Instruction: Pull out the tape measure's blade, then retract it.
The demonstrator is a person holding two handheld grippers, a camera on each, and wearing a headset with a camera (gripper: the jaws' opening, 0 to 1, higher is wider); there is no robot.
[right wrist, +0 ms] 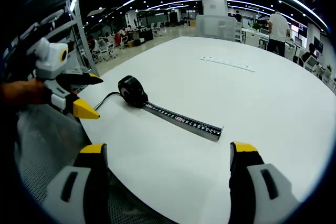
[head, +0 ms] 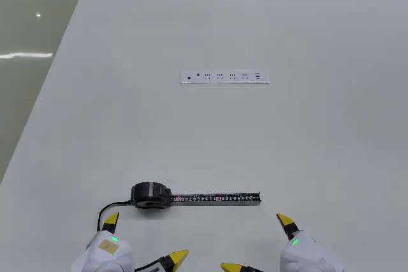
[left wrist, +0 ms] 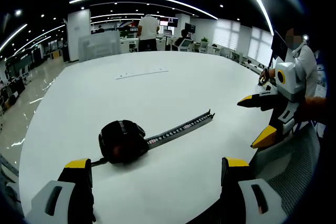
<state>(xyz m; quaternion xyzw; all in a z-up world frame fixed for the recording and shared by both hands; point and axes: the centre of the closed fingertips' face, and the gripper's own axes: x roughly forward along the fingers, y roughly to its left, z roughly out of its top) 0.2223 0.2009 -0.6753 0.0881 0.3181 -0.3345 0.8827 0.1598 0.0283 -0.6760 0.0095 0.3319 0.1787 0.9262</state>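
Hovering with jaws apart, empty: left gripper (head: 145, 238), right gripper (head: 259, 244), just nearer than the tape measure (head: 151, 195) on the tabletop (head: 255, 132), blade (head: 217, 198) out rightward. Risking blade whip and a sideways skid if retracted unbraced.

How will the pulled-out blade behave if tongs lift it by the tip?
Likely bends: the blade is a long thin strip lying flat on the table, so it would probably sag or buckle. The black case looks chunky and should anchor its end, though on that smooth surface it might skid.
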